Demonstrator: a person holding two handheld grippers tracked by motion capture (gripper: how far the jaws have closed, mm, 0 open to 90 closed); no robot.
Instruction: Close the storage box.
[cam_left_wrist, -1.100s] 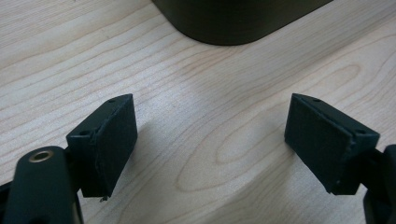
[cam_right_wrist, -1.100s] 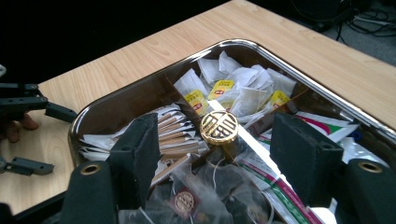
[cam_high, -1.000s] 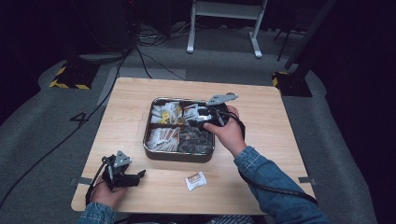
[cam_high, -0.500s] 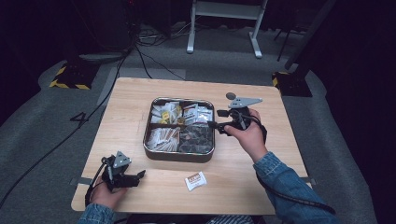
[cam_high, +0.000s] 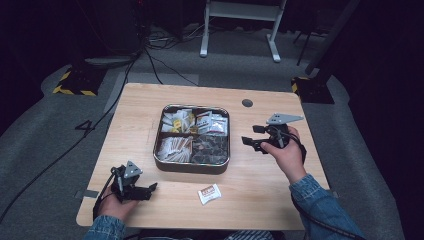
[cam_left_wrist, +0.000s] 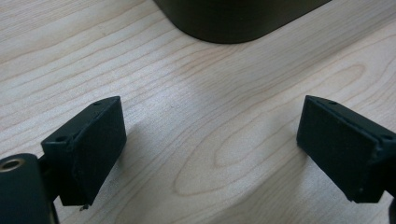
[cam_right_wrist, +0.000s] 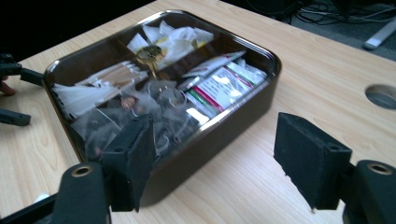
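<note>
My right gripper (cam_high: 251, 136) has its jaws spread wide, and they have just been opening further; nothing sits between them. In the right gripper view (cam_right_wrist: 215, 163) the bare wood of the table (cam_high: 135, 115) shows in the gap, and beyond it the near wall of the tin (cam_right_wrist: 219, 128), just ahead of the jaws but not touching them. I hold this gripper above the table to the right of the tin, pointing at it, its grey plate on top.

The tin (cam_high: 192, 165) is a dark, shiny metal tray with rounded corners, split into four compartments. From the high view I see yellow and white sachets at far left, white packets with red and green print at far right, pale paper packets at near left, and dark clear-wrapped pieces at near right. It stands around the middle of the table.

My left gripper (cam_high: 150, 189) lies low at the table's near left corner, with my hand wrapped around it. Its jaws are also apart with nothing between them, and have just opened a touch more; in the left gripper view (cam_left_wrist: 210, 154) I see wood grain between them and a corner of the tin's dark wall (cam_left_wrist: 233, 21) well ahead.

A small white sachet with red print (cam_high: 209, 193) lies alone on the table in front of the tin, between my two hands. A round cable hole (cam_high: 247, 103) sits in the tabletop beyond the right gripper.
</note>
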